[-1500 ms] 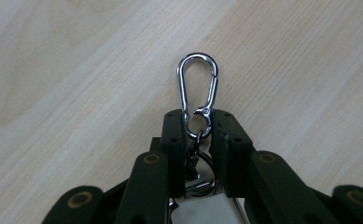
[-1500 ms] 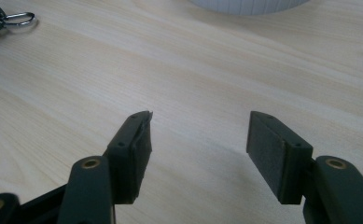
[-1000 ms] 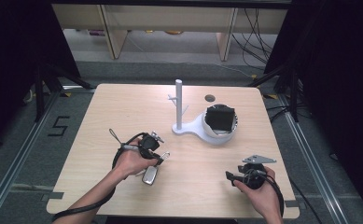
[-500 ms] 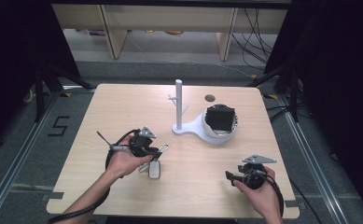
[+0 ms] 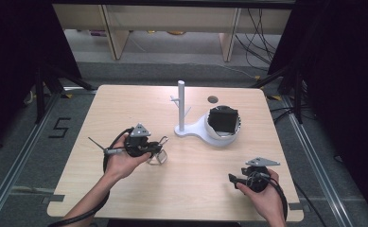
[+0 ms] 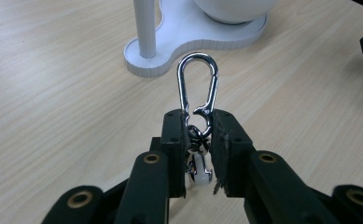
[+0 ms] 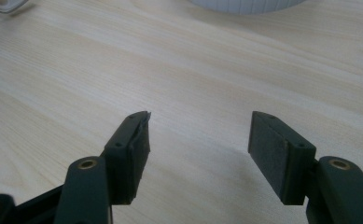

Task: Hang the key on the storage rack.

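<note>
A silver carabiner keychain (image 6: pixel 198 86) sticks out of my left gripper (image 6: pixel 198 123), whose jaws are shut on its swivel end; a white piece hangs below between the jaws. In the high view the left gripper (image 5: pixel 149 149) is at the table's left middle, with the keychain (image 5: pixel 158 152) lifted and pointing toward the white stand (image 5: pixel 181 106). The stand's post (image 6: pixel 144 28) rises just ahead of the carabiner's loop. My right gripper (image 7: pixel 198 149) is open over bare wood, with nothing between its jaws, near the front right of the table (image 5: pixel 238 179).
The stand's base carries a white bowl (image 5: pixel 223 124) with a black block inside. A small round hole (image 5: pixel 213 100) sits in the tabletop behind it. Dark floor and shelving legs surround the table (image 5: pixel 125 104).
The left gripper has lifted the keychain off the table and swung it up and right, toward the stand. The right gripper has stayed put.
</note>
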A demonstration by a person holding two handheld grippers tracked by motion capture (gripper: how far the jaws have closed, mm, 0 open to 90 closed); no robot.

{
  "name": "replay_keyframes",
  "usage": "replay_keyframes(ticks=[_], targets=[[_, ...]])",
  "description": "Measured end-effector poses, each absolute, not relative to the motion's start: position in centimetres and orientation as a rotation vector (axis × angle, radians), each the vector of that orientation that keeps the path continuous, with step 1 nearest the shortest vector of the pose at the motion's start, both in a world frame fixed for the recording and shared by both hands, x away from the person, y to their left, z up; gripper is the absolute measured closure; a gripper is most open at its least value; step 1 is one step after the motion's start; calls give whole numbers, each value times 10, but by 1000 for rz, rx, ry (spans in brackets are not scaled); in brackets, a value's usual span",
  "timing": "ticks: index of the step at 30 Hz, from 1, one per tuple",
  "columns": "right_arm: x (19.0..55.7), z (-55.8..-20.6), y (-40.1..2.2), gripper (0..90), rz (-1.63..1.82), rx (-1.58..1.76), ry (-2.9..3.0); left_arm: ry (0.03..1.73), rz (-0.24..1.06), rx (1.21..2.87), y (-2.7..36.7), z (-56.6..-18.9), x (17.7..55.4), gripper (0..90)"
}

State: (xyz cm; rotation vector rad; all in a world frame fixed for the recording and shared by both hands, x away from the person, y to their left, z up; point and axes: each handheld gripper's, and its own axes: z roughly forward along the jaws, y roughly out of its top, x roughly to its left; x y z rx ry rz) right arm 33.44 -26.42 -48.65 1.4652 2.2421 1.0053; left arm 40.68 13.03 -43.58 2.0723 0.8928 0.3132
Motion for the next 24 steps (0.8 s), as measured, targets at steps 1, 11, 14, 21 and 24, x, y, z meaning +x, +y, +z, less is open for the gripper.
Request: replay_keyframes(ticks=[1,11,14,21,24], targets=[[334,-487,-264,395,1007,1466,2243,893,325,2068,131,-435,407,752],[334,-486,-264,393,977,1472,2244,902,366,1987,135,-431,406,752],[334,-486,-264,392,975,1472,2245,917,377,1946,135,-429,405,752],[334,-486,-263,392,976,1472,2243,910,402,1906,139,-423,405,752],[334,-486,-263,391,977,1472,2243,910,407,1890,139,-422,405,752]])
